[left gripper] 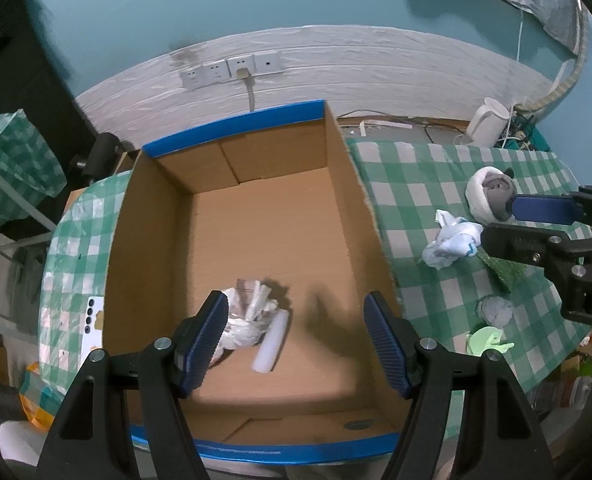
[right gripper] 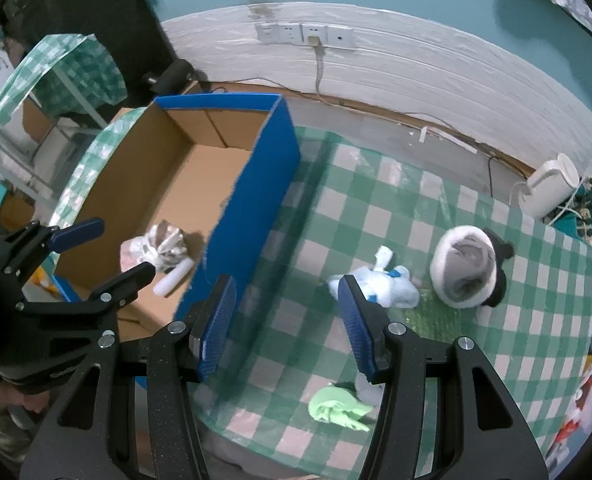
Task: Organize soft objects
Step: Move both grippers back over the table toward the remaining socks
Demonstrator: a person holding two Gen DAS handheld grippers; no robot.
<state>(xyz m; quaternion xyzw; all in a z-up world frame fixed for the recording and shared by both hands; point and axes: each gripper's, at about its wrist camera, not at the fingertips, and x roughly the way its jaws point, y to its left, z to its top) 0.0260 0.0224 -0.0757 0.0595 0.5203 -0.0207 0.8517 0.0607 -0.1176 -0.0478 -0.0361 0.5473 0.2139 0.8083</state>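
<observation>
A cardboard box (left gripper: 156,240) (right gripper: 256,184) with blue edges stands on the green checked tablecloth (right gripper: 435,208). Inside lie a crumpled white plastic bundle (left gripper: 248,316) (right gripper: 164,244) and a white foam cylinder (left gripper: 272,344) (right gripper: 174,276). My left gripper (left gripper: 297,340) (right gripper: 112,250) hangs open over the box floor, the bundle just beside its left finger. My right gripper (right gripper: 288,320) (left gripper: 499,220) is open above the cloth by the box's blue wall. On the cloth lie a white-and-grey plush (right gripper: 467,272) (left gripper: 489,196), a pale blue cloth (right gripper: 383,284) (left gripper: 451,240), a green cloth (right gripper: 335,404) (left gripper: 487,340) and a grey wad (left gripper: 495,310).
A white kettle (left gripper: 489,120) (right gripper: 551,184) and cables sit at the far right corner, under a wall with sockets (left gripper: 232,68). A white phone (left gripper: 94,320) lies left of the box. A flat green mat (left gripper: 499,268) lies beneath the cloths. The table edge curves close in front.
</observation>
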